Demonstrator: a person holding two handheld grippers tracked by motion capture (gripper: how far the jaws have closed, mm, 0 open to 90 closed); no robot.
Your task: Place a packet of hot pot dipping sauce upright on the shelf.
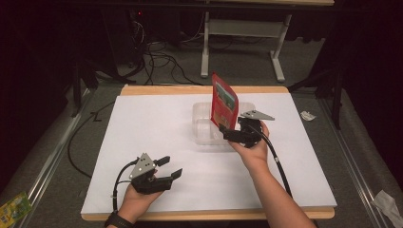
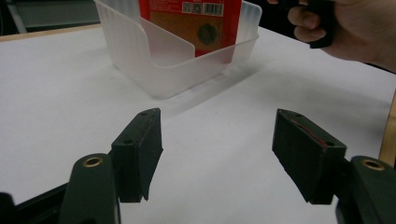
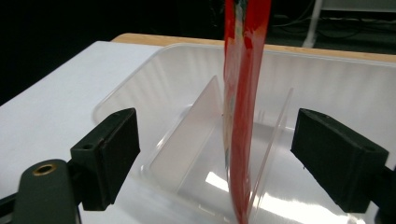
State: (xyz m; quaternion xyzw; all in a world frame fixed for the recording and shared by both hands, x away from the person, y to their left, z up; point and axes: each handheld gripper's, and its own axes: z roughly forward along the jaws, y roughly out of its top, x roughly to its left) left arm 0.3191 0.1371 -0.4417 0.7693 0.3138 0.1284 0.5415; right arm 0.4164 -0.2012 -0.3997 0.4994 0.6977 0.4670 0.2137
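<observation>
A red pouch (image 1: 224, 102) stands upright in a clear plastic bin (image 1: 202, 126) at the middle of the white tabletop. Seen edge-on in the right gripper view, the pouch (image 3: 243, 93) sits between two thin clear dividers (image 3: 196, 126) inside the bin (image 3: 327, 88). My right gripper (image 1: 227, 133) is at the bin's near right side, open, its jaws spread wide on either side of the pouch without touching it. My left gripper (image 1: 171, 167) rests open and empty near the front left, facing the bin (image 2: 140, 60) and the pouch (image 2: 191, 18).
The white board (image 1: 157, 123) covers a wooden table with bare room to the left and front. Behind the table are cables (image 1: 157, 59) and a grey table frame (image 1: 205, 42). A crumpled wrapper (image 1: 308, 115) lies right of the table, and a green packet (image 1: 13, 205) at bottom left.
</observation>
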